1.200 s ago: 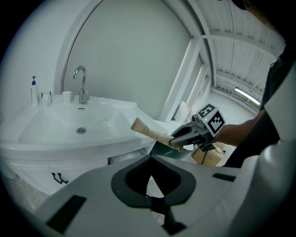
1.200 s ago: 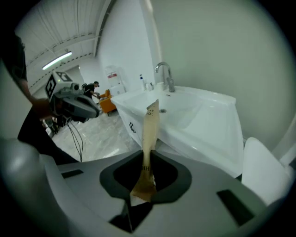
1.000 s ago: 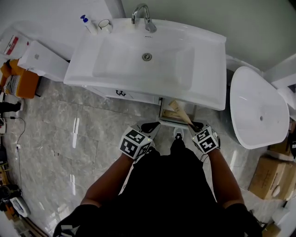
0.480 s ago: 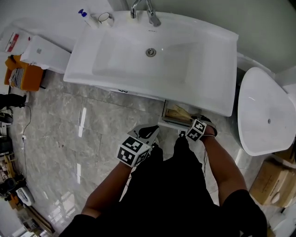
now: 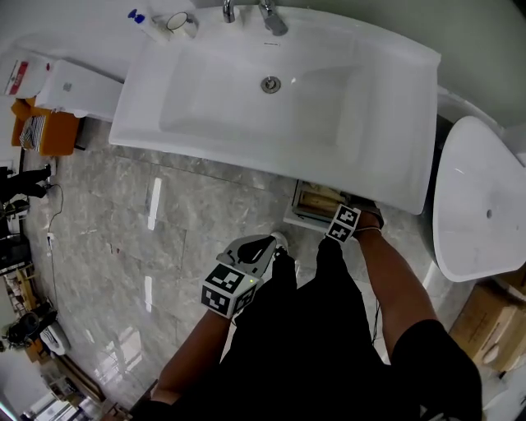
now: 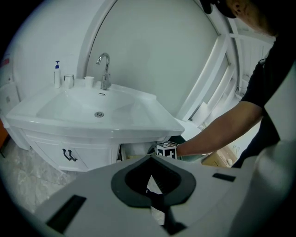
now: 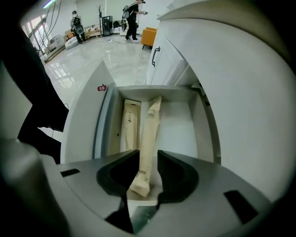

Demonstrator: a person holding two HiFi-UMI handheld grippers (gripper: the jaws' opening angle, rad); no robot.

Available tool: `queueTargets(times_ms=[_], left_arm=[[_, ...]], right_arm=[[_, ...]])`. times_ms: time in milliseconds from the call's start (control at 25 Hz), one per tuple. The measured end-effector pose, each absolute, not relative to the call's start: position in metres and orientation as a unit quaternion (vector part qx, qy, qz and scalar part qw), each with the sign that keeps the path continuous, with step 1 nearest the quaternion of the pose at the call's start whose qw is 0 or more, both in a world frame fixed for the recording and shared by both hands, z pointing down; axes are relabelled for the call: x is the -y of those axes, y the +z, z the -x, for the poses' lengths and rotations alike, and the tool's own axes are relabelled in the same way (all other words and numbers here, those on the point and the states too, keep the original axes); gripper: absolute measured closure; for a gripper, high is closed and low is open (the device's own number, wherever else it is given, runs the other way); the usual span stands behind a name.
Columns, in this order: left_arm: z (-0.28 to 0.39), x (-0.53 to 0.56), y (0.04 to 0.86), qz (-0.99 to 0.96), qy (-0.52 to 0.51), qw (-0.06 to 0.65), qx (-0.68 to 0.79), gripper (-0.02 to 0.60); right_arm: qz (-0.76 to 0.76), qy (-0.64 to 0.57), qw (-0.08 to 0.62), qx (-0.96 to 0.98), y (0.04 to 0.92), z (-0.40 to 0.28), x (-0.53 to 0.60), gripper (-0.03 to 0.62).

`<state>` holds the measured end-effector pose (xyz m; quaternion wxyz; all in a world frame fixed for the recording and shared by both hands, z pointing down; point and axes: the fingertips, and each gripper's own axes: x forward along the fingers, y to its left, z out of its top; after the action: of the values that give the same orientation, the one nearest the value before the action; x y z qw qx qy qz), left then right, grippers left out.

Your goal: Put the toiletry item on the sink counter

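A long beige toiletry packet (image 7: 149, 129) lies in the open white drawer (image 7: 185, 125) under the sink, and a second beige packet (image 7: 131, 125) rests beside it on the left. My right gripper (image 7: 149, 151) reaches into that drawer (image 5: 306, 215). Its jaws are opening, and the near end of the first packet lies between them. In the head view the right gripper (image 5: 333, 215) sits at the drawer below the counter's rim. My left gripper (image 5: 275, 240) hangs back over the floor, shut and holding nothing (image 6: 151, 156). The white sink counter (image 5: 394, 123) is above.
A faucet (image 5: 271, 16), a blue-capped pump bottle (image 5: 141, 20) and a cup (image 5: 177, 20) stand at the back of the counter. A white oval fixture (image 5: 481, 205) is to the right, with a cardboard box (image 5: 493, 321) below it. An orange seat (image 5: 41, 131) is at far left.
My right gripper has moved forward to the drawer under the counter's edge. The left gripper has drawn back and down, away from the cabinet.
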<state>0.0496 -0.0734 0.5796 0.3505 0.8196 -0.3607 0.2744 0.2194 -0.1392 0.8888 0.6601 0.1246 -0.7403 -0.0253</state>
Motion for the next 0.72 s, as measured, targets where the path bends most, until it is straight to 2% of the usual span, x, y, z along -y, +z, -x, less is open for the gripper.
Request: queueTargets(times_ms=[40,120,320,440,560,720], left_arm=[[-0.049,0.073,0.581,-0.820,0.273,0.352,0.361,0.581],[-0.049,0.073,0.581,-0.822,0.271,0.352,0.358,0.581],[-0.048,0.071,0.577,-0.830,0.262,0.344,0.351,0.581],[-0.047,0.070,0.568,-0.842,0.256,0.330,0.343,0.581],[-0.044,0.067,0.563,-0.853,0.249,0.316,0.333,0.581],[-0.039,0.061,0.555,-0.867,0.243,0.297,0.317,0.581]], right_arm=[[-0.133,-0.020,0.660,0.739,0.889,-0.220,0.139,0.482],[-0.148,-0.008,0.658,0.738,0.887,-0.221,0.138,0.457],[-0.174,0.002,0.653,0.737,0.871,-0.225,0.130,0.450],[-0.217,0.011,0.625,0.750,0.843,-0.221,0.129,0.452],[-0.263,0.039,0.578,0.771,0.808,-0.210,0.124,0.566],[-0.318,0.084,0.512,0.793,0.753,-0.194,0.104,0.591]])
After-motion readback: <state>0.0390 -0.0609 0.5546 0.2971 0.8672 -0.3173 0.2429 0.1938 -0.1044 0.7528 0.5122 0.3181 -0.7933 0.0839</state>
